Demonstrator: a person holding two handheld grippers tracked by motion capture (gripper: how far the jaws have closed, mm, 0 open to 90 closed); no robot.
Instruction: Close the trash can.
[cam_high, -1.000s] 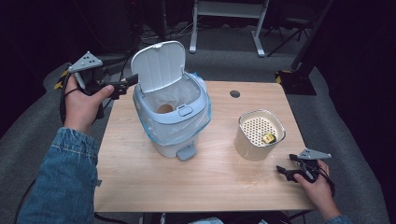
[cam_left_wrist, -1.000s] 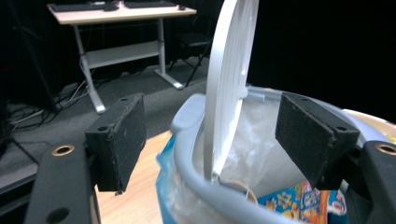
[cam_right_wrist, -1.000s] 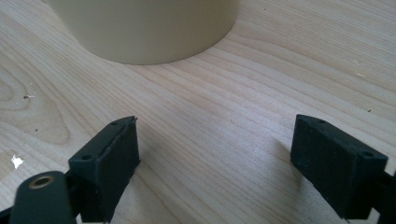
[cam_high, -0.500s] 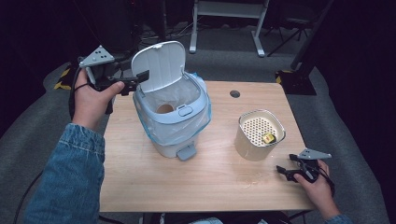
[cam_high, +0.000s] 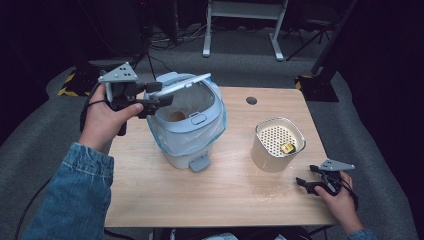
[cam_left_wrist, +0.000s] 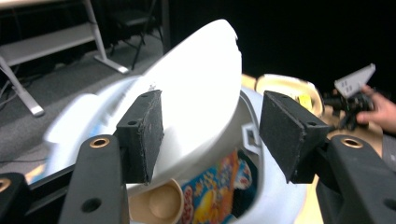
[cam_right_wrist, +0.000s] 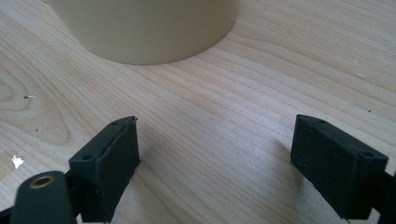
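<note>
Colourful wrapper (cam_left_wrist: 215, 186) inside lidded bin (cam_left_wrist: 275, 196)

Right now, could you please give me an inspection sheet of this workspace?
Surface: light wooden table, bare front, round hole at back.
Job's things: pale blue lidded plastic bin with liner; white lid half lowered; cup and wrappers inside.
Clutter: cream perforated round container holding a small yellow item.
Grippers: left hand-held gripper around the lid, jaws just closing, one pad touching; right hand-held gripper open over the table.
Cables: black cable at left wrist.
Surroundings: grey carpet, white metal frame behind.
</note>
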